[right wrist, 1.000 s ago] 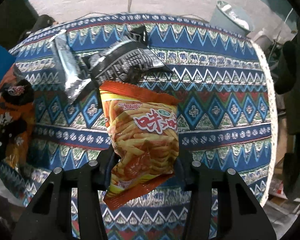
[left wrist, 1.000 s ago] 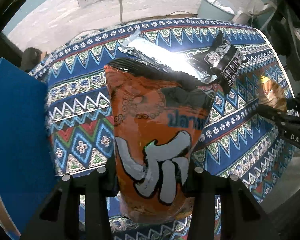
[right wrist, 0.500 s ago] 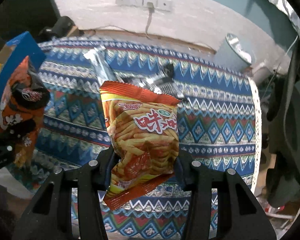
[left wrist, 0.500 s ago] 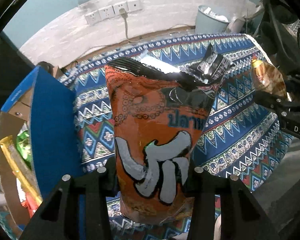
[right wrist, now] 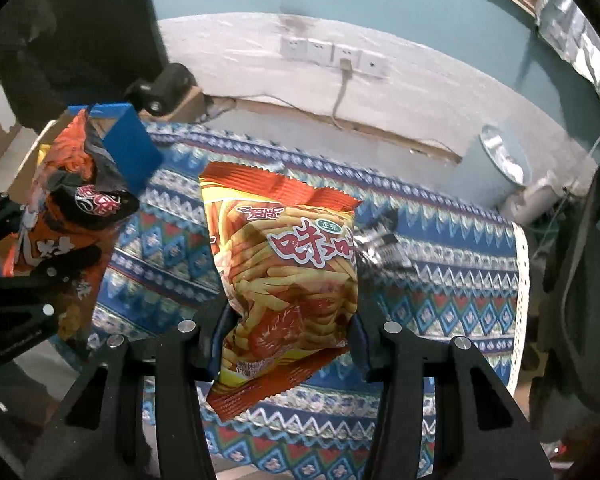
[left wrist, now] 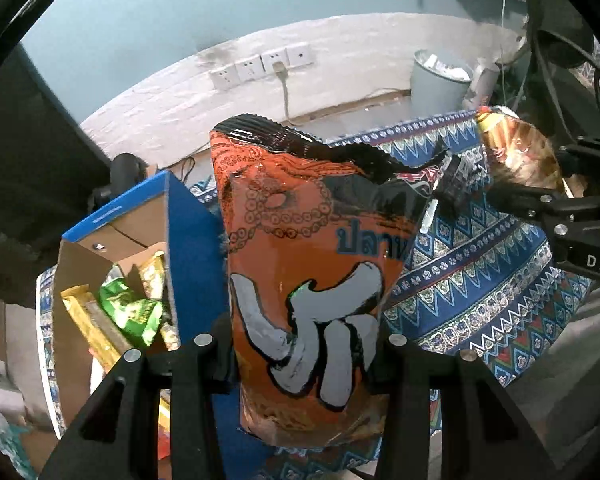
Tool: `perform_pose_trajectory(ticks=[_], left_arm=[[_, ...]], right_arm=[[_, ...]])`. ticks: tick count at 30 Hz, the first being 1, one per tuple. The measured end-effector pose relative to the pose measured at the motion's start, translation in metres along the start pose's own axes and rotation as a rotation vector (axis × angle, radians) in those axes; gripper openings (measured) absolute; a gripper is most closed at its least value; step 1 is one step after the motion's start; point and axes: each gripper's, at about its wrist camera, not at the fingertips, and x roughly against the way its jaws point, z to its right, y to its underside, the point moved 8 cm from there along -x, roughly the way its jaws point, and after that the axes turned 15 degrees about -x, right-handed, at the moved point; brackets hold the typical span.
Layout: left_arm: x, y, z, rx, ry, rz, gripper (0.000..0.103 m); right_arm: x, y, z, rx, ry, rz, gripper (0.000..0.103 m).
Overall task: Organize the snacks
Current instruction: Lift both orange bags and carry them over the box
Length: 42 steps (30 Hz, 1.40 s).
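Orange bag: upright in the left claw, pinched near its lower half between the two black fingers, raised above the surface; black crimped top edge, white lettering on the front.
Left claw: closed on the orange bag, a pad pressing each side; seen from the right wrist at the left edge, the bag in it.
Fries bag: red and yellow, standing in the right claw, held at its lower part and lifted clear of the surface, red crimped edges top and bottom, top leaning a little left.
Right claw: clamped on the fries bag from both sides; in the left wrist view it comes in from the right edge with that bag in it.
Box: blue outside, cardboard inside, open top, just left of the orange bag; packets lie in it, among them a green one and yellow ones.
Surface: covered by a blue patterned cloth with zigzag bands and a white lace edge, below both bags.
Silver-black packet: lies on the cloth just beyond the fries bag, partly hidden by it.
Bin: pale, on the floor past the surface's far right.
Sockets: a white row on the far wall, one with a cord plugged in.
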Motion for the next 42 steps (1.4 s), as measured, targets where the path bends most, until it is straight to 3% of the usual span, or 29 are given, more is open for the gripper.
perform_pose_trajectory(ticks=[22, 42], left_arm=[[0.041, 0.045, -0.079, 0.149, -0.062, 0.069, 0.045], [0.037, 0.115, -0.166, 0.356, -0.129, 0.051, 0.045]], right_arm=[[0.015, -0.025, -0.116, 0.143, -0.111, 0.034, 0.047], [-0.023, -0.029, -0.237, 0.279, -0.191, -0.045, 0.047]])
